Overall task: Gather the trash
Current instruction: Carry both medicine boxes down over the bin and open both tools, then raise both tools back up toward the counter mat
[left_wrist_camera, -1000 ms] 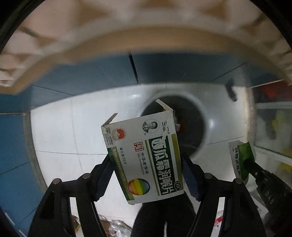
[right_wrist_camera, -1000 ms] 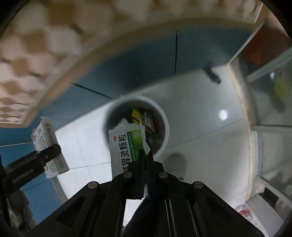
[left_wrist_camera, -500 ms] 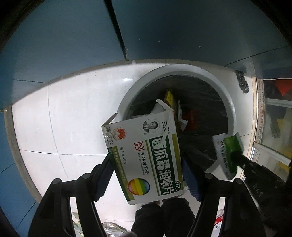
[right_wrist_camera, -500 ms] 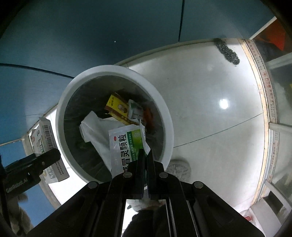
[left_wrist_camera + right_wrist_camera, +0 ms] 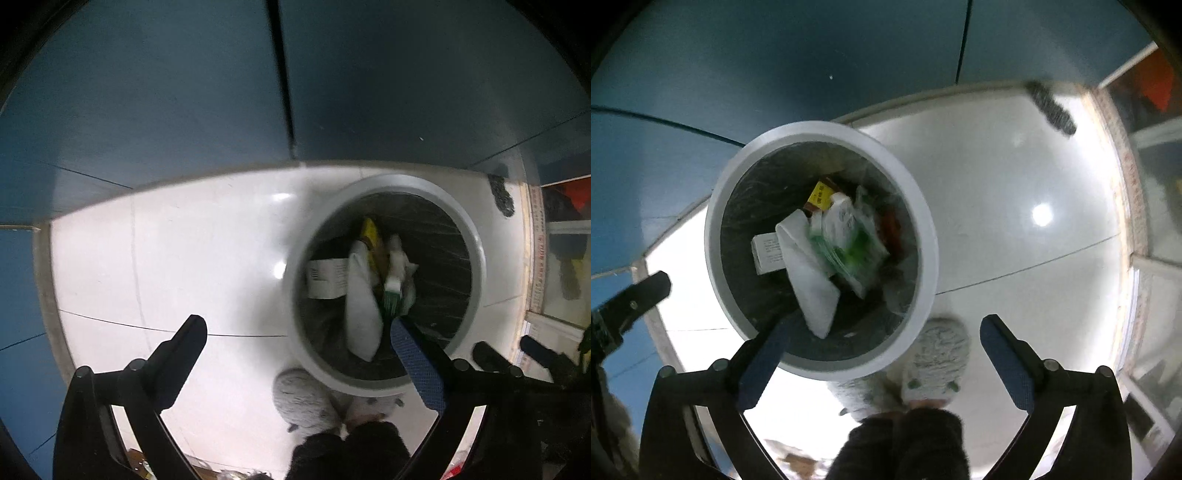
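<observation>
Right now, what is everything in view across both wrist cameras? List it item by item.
trash bin: one, white rim with dark liner, on the floor below both grippers
white box: one, white with a barcode, inside the bin at its left
white bag: one, white, inside the bin, middle
green-and-white sachet: one, blurred, inside the bin
yellow box: one, yellow, inside the bin, far side
floor: white glossy tiles
wall panels: dark blue, behind the bin
slippers: two, grey fuzzy, beside the bin
left gripper: black, blue pads, fingers wide apart, nothing between
right gripper: same, fingers wide apart, nothing between
</observation>
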